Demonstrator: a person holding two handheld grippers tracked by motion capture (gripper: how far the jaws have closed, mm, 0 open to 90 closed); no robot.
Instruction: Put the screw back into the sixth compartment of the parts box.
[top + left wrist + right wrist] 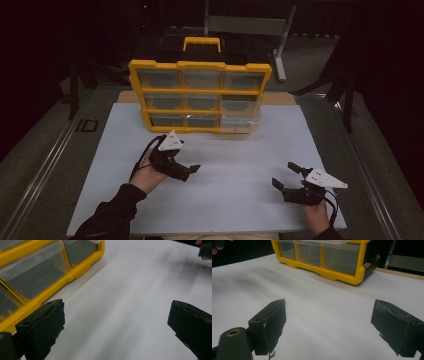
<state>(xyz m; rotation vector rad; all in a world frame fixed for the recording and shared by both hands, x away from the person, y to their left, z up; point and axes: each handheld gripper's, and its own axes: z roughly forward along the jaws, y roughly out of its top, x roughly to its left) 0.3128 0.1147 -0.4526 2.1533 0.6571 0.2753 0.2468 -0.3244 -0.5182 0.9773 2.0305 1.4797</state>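
- The yellow organiser case (200, 95) stands upright at the far edge of the white table surface (235, 175), a little left of its middle, with its black-and-yellow handle (201, 44) on top.
- Its front shows three rows of clear drawers (201, 80) in a yellow frame; the drawer at the lower right (241, 114) juts forward from the rest.
- In the right gripper view the case (324, 257) stands across the bare surface from the jaws, well apart.
- In the left gripper view the case (37, 277) lies just beside the left jaw, not touching.
- The left gripper (187, 170) sits near the case, over the left half of the surface; its jaws stand wide apart with nothing between them.
- The right gripper (284, 175) is near the front right corner, well apart from the case; its jaws also stand wide and bare.
- A hand (150, 175) in a dark sleeve (112, 212) carries the left gripper from the front edge.
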